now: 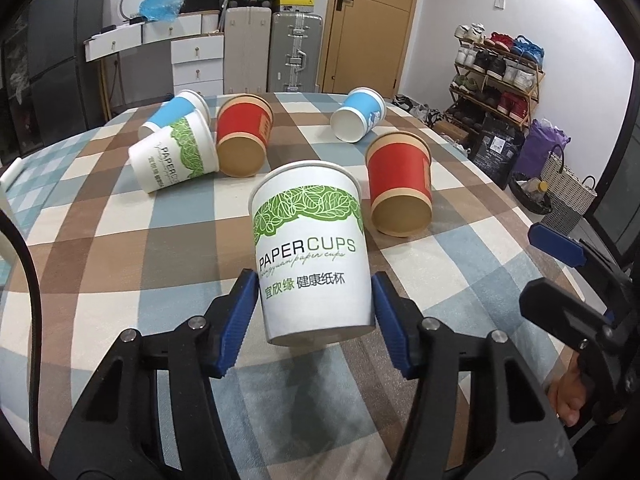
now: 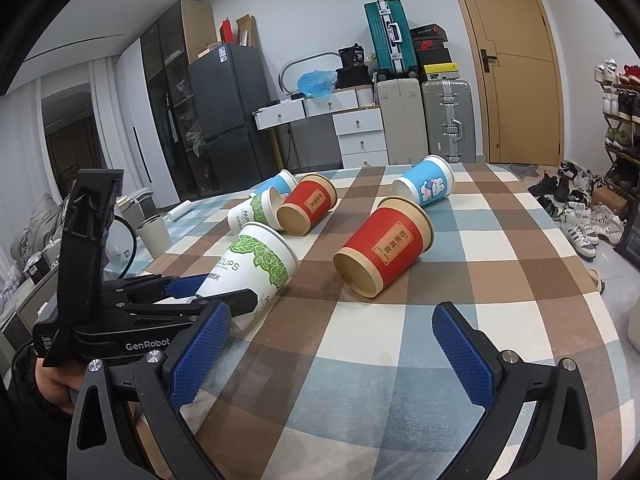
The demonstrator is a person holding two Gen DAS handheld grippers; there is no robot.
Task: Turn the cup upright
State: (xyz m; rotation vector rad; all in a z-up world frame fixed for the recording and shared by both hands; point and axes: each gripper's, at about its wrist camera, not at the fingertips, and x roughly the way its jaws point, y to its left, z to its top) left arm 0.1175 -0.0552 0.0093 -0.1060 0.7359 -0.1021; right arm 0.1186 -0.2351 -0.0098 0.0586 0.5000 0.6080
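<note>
Here, my left claw (image 1: pixel 316 312) straddles the lower wall of the white leaf-print cup (image 1: pixel 310 248), blue pads (image 1: pixel 239 312) just beside it on either side. Whether they press the paper or only flank it I cannot tell; no dent shows. The cup leans, rim up and away from me, base near the checked surface (image 1: pixel 100 248); in the right wrist view it is plainly tilted, not yet standing.

Handling, as I judge it: thin paper, very light, empty, crushes easily, stiffest at base ring and rolled rim. A gentle hold low on the wall suits it.

My right claw (image 2: pixel 332 352) hovers spread wide and empty above the cloth, pointing toward a red cup (image 2: pixel 384 252) on its side. Beyond lie more toppled cups.
</note>
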